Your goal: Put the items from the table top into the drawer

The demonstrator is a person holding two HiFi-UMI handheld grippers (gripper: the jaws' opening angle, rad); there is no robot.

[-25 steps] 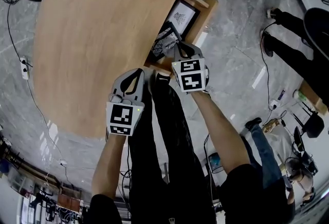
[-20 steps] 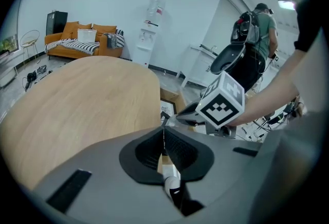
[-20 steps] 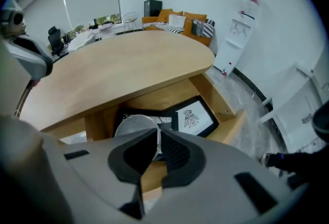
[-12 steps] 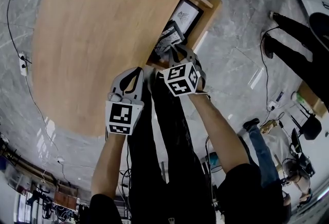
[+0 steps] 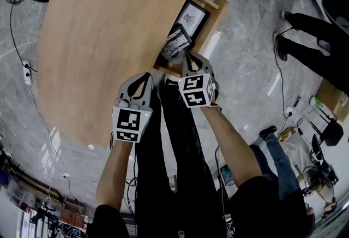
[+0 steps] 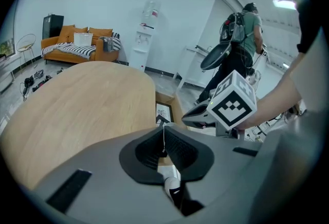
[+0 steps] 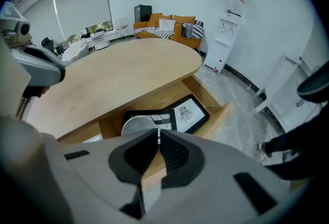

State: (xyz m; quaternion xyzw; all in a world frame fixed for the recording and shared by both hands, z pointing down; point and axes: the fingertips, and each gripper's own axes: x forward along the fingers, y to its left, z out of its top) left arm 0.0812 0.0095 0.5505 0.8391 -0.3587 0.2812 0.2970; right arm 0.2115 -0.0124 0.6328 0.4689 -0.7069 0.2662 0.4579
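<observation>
The wooden drawer [image 5: 220, 9] stands pulled out from under the oval table top [image 5: 109, 29]. Inside lie a black-framed drawing [image 7: 189, 113], a second black frame [image 7: 149, 116] and a round grey disc [image 7: 134, 126]. My right gripper [image 7: 158, 132] hangs just above the drawer's near end [image 5: 188, 58], pointing steeply down. Its jaws are shut with nothing between them. My left gripper [image 6: 164, 126] is held over the table's near edge [image 5: 144, 78], also shut and empty. No loose item shows on the table top.
A person in black [image 5: 313, 40] stands on the grey floor to the right of the drawer. An orange sofa [image 6: 77, 45] and a water dispenser [image 6: 146, 33] stand beyond the table. A power strip [image 5: 25, 70] and cables lie at the left.
My right gripper has drawn slightly back and up from the drawer and rolled a little. The left gripper has stayed where it was.
</observation>
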